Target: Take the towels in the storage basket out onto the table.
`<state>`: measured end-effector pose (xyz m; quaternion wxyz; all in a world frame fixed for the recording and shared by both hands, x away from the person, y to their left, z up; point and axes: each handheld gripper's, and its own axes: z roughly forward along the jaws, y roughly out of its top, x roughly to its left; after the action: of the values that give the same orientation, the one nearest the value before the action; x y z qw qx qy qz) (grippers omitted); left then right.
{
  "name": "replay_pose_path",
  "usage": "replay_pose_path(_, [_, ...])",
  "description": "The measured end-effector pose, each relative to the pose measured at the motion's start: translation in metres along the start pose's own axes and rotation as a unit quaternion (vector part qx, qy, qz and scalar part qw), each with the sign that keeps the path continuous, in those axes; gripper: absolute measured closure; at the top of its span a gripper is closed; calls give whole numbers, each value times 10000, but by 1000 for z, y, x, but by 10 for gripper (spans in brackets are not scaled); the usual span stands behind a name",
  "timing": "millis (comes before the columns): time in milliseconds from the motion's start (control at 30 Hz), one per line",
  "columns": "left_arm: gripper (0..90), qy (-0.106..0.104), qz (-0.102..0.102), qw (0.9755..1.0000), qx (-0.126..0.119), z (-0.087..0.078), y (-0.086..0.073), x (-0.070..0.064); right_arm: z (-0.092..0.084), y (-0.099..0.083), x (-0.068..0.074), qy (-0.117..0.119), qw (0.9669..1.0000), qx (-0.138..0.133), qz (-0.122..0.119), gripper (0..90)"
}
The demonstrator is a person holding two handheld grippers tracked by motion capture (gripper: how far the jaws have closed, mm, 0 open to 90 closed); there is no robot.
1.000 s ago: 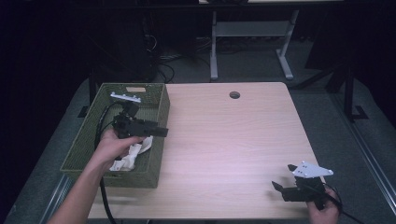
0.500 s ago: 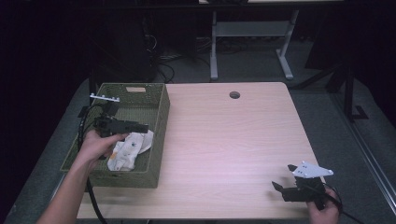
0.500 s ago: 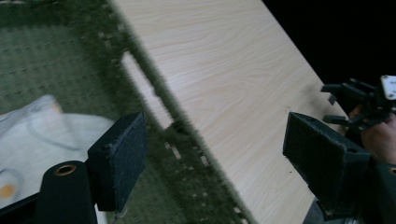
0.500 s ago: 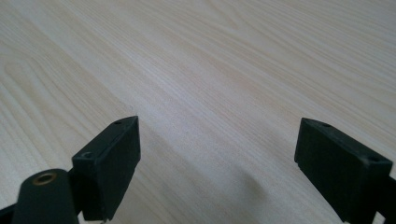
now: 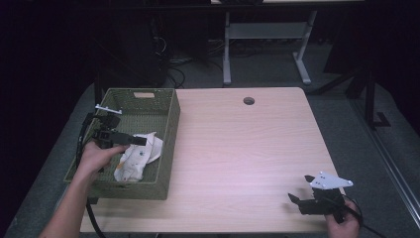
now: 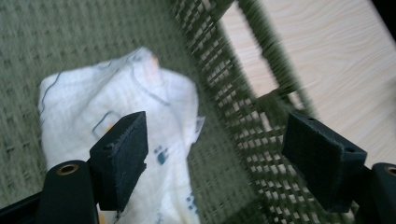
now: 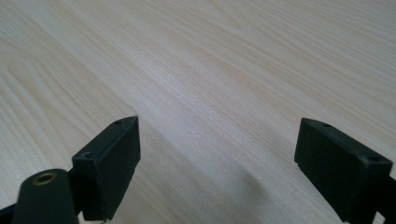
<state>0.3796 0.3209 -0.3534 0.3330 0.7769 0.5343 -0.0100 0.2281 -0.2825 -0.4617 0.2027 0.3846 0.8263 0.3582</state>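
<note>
At the left side of the table point(image 5: 237, 148) stands an olive woven basket point(image 5: 166, 148), and inside it, toward its near right part, lies a crumpled white cloth point(image 5: 136, 156) with small printed marks. The left gripper point(image 5: 130, 140) hangs over the basket's left half, held by the person's left hand point(image 5: 96, 156), its black jaws pointing right toward the cloth. In the left gripper view the jaws stand wide apart with nothing between them: the left pad sits in front of the cloth point(image 6: 116, 126), which rests on the basket's woven floor, while the right pad is seen against the basket's openwork side wall point(image 6: 243, 116), with the pale wood of the table beyond it. That view is somewhat blurred, so the fine print on the cloth cannot be read. Whether either pad touches the cloth cannot be told. The right gripper point(image 5: 299, 197) sits low at the near right corner of the table, well apart from the basket, with the right hand point(image 5: 341, 225) behind it and a grey three-cornered plate point(image 5: 331, 181) on top. In the right gripper view its jaws are spread wide over bare light wood point(image 7: 210, 93), holding nothing. A round hole point(image 5: 248, 101) marks the far middle of the tabletop.
</note>
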Motion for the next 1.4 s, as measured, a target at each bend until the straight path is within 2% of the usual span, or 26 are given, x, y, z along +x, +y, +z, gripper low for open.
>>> replay_pose_path(67, [231, 216, 33, 9997, 132, 4, -1, 2, 0, 0, 0, 5, 10000, 11, -7, 140])
replay_pose_path(100, [232, 340, 24, 9989, 314, 9, -2, 4, 0, 0, 0, 1, 10000, -19, -9, 140])
replay_pose_path(133, [232, 340, 24, 9989, 314, 9, -2, 4, 0, 0, 0, 1, 10000, -19, -9, 140])
replay_pose_path(200, [238, 576, 45, 9972, 479, 14, -3, 6, 0, 0, 0, 0, 10000, -19, -5, 140])
replay_pose_path(233, [239, 763, 57, 9947, 679, 19, -5, 9, 0, 0, 0, -2, 10000, -8, 0, 140])
replay_pose_path(267, [244, 763, 57, 9947, 679, 19, -5, 9, 0, 0, 0, -2, 10000, -8, 0, 140])
replay_pose_path(367, [258, 1031, 125, 9893, 1025, 28, -7, 12, 0, 0, 0, 2, 10000, -17, -10, 140])
replay_pose_path(400, [258, 1066, 129, 9883, 1087, 29, -8, 13, 0, 0, 0, 2, 10000, -17, -10, 140])
replay_pose_path(433, [285, 1179, 166, 9851, 1244, 34, -8, 14, 0, 0, 0, 2, 10000, -20, -15, 140])
replay_pose_path(467, [299, 1179, 166, 9851, 1244, 34, -8, 14, 0, 0, 0, 2, 10000, -20, -15, 140])
replay_pose_path(500, [320, 1228, 138, 9830, 1359, 37, -9, 15, 0, 0, 0, 1, 10000, -17, -10, 140])
replay_pose_path(533, [331, 1263, 116, 9820, 1401, 39, -9, 15, 0, 0, 0, 3, 10000, -18, -9, 140])
replay_pose_path(600, [347, 1368, 141, 9781, 1561, 44, -10, 16, 0, 0, 0, 2, 10000, -19, -8, 140])
replay_pose_path(633, [367, 1445, 158, 9750, 1682, 47, -11, 16, -1, 0, 0, 2, 10000, -18, -11, 140])
replay_pose_path(667, [376, 1445, 158, 9750, 1682, 47, -11, 16, -1, 0, 0, 2, 10000, -18, -11, 140])
replay_pose_path(733, [385, 1491, 154, 9713, 1845, 52, -12, 18, -1, 0, 0, 2, 10000, -9, 6, 140])
replay_pose_path(800, [403, 1500, 150, 9688, 1966, 55, -13, 19, -1, 0, 0, 2, 10000, -10, 12, 140])
replay_pose_path(833, [444, 1476, 200, 9662, 2105, 58, -13, 19, -1, 0, 0, 4, 10000, -17, 2, 140])
replay_pose_path(867, [456, 1476, 200, 9662, 2105, 58, -13, 19, -1, 0, 0, 4, 10000, -17, 2, 140])
replay_pose_path(1000, [511, 1508, 242, 9619, 2267, 64, -15, 20, -1, -1, 0, -3, 10000, -25, 4, 140])
replay_pose_path(1033, [565, 1531, 246, 9606, 2306, 65, -15, 21, -2, 0, 0, -5, 10000, -26, 13, 140])
replay_pose_path(1067, [578, 1531, 246, 9606, 2306, 65, -15, 21, -2, 0, 0, -5, 10000, -26, 13, 140])
replay_pose_path(1100, [605, 1515, 149, 9615, 2288, 66, -16, 21, -2, 0, 0, -7, 10000, -35, 6, 140])
replay_pose_path(1233, [626, 1502, -28, 9632, 2230, 65, -17, 24, -1, 0, 1, 8, 10000, -21, -9, 140])
replay_pose_path(1400, [655, 1444, -4, 9640, 2231, 64, -16, 27, -1, 0, 2, 7, 10000, -23, -4, 140])
